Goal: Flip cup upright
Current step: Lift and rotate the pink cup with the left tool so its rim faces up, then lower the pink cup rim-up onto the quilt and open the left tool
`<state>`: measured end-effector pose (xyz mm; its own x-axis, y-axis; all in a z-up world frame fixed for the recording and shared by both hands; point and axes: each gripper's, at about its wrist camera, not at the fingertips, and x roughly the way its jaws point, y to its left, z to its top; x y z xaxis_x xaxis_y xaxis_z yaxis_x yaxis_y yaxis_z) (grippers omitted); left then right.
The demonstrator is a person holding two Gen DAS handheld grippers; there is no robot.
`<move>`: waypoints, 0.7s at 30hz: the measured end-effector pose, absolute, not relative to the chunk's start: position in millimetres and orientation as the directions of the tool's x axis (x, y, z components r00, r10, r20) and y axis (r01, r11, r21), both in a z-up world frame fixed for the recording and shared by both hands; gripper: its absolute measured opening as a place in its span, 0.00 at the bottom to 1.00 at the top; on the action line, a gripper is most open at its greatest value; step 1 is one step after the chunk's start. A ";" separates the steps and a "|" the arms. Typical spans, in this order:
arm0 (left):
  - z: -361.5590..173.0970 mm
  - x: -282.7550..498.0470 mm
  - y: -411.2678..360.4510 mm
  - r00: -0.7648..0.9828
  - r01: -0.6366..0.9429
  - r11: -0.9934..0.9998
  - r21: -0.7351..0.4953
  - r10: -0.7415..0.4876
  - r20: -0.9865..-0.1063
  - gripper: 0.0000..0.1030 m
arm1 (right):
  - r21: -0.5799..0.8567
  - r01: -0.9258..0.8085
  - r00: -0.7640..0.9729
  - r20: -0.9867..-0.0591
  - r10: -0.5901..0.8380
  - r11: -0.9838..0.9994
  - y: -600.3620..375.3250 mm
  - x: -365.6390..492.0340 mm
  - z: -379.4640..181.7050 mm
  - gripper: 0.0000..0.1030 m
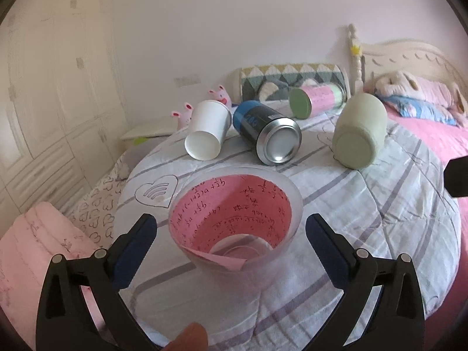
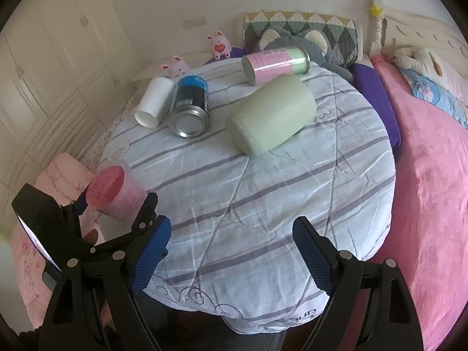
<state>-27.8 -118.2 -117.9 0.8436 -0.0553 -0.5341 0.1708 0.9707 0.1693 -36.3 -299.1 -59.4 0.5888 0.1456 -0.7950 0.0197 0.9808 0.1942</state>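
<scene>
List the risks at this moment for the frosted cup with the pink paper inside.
The left gripper is open with its fingers astride the frosted cup, so the cup is not held. The quilt under it is soft and wrinkled, so the cup may tip when the fingers close. The pink paper is curled loose inside and could slip out. The blue can lies close behind.

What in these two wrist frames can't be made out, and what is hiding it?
- Frosted cup: whether it stands or leans; left wrist view looks into its mouth, right wrist view shows it partly behind the left gripper.
- Sage mug: the opening faces away in both views.
- Blue can: label print too small.
- Right gripper: only a black edge shows in the left view.
- Writing on the cup's pink paper: partly blurred.
</scene>
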 end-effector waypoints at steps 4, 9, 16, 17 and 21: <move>-100.1 -35.0 -107.8 0.832 0.180 0.973 0.142 -0.074 -0.550 1.00 | 0.192 0.026 0.620 -0.773 0.135 0.981 -295.5 -47.4 -47.2 0.84; -66.0 -43.2 -87.8 0.797 0.180 0.980 0.083 -0.096 -0.597 1.00 | 0.182 0.042 0.672 -0.732 0.107 0.982 -291.7 -63.9 -26.8 0.84; -32.0 -47.3 -61.3 0.690 0.141 0.988 0.060 -0.055 -0.722 1.00 | 0.158 0.071 0.746 -0.663 0.053 0.985 -278.9 -85.4 0.0 0.84; -29.1 -48.5 -57.2 0.673 0.141 0.988 0.061 -0.050 -0.738 1.00 | 0.155 0.072 0.755 -0.654 0.048 0.985 -275.8 -88.1 3.1 0.84; -12.9 -61.3 -42.6 0.656 0.145 0.986 0.088 -0.029 -0.754 1.00 | 0.146 0.055 0.776 -0.629 0.050 0.988 -262.0 -93.3 9.8 0.84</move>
